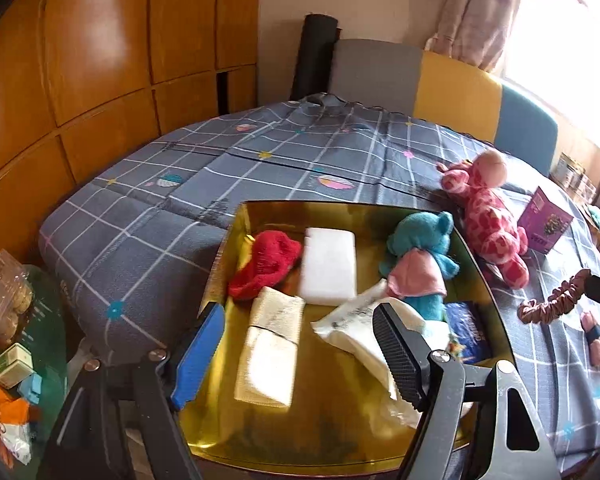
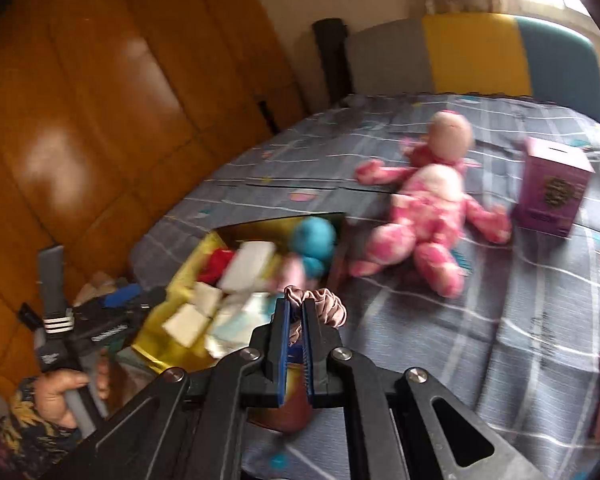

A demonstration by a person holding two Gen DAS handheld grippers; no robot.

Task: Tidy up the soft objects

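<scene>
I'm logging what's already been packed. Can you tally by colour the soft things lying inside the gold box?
Red: 1, a red cloth
White or cream: 3, a foam block, a folded towel, a crumpled cloth
Blue: 1, a blue plush with a pink skirt
Total: 5 in the gold box
</scene>
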